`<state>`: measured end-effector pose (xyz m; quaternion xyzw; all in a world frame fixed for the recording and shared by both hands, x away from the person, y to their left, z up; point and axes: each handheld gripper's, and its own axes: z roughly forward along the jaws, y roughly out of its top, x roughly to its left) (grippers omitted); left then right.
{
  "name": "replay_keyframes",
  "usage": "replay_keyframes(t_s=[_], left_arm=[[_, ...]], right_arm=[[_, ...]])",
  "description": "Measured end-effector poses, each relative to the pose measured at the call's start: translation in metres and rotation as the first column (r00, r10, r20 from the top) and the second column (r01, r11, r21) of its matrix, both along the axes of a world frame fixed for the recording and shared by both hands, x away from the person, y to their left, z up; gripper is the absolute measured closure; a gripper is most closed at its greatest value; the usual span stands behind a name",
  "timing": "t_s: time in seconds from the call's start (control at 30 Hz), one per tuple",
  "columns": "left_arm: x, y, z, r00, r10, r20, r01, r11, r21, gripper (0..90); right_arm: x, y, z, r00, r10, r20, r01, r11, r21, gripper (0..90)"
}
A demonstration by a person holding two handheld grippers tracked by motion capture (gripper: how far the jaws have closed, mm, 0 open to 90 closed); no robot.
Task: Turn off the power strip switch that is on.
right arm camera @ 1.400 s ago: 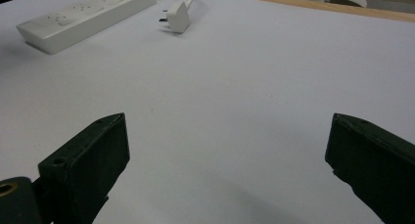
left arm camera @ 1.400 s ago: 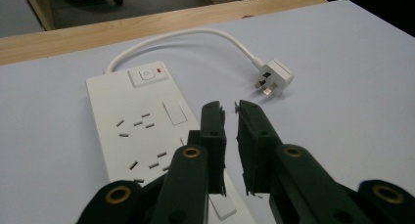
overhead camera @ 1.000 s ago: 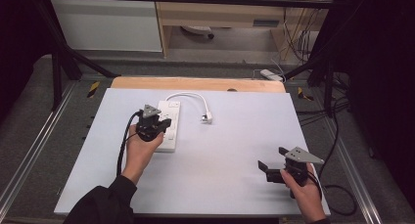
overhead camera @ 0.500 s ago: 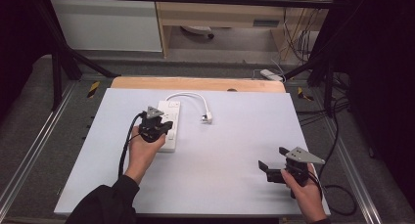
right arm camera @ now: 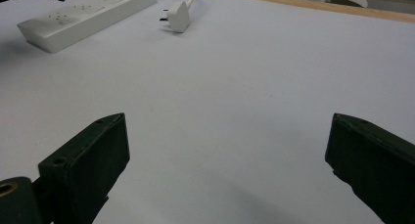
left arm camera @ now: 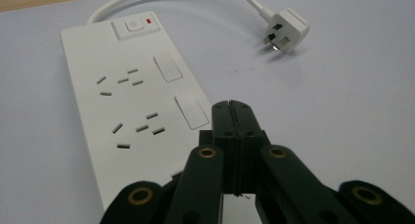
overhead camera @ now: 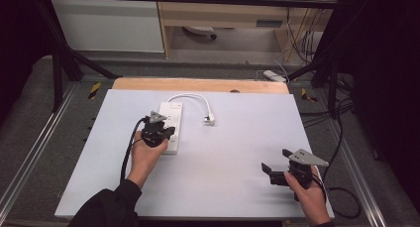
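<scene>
My left gripper (overhead camera: pixel 157 132) sits over the near end of the white power strip (overhead camera: pixel 169 123), jaws pressed together with nothing between them. In the left gripper view the closed tip (left arm camera: pixel 233 117) hovers just beside the nearer rocker switch (left arm camera: pixel 193 109), so I judge I'm set to poke a switch, not grab. The strip lies flat on the white table (overhead camera: pixel 237 177), left of centre, its main button (left arm camera: pixel 135 25) at the far end. Its cord loops round to the plug (overhead camera: pixel 208 119), which lies loose just right of the strip. My right gripper (overhead camera: pixel 277 175) rests well apart at the near right, jaws spread wide and empty, probably parked out of the way.
</scene>
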<state>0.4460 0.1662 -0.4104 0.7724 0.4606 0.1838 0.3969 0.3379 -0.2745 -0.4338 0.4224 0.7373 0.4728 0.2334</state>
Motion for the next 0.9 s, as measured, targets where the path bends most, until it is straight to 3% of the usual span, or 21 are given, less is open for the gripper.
replay_keyframes(t_s=[0.9], left_arm=[[-0.006,0.0,-0.014,0.9996,-0.005,-0.027,0.005,0.9999,0.012,90.0]], right_arm=[[0.0,0.0,0.001,1.0,0.006,0.001,-0.006,1.0,0.001,3.5]])
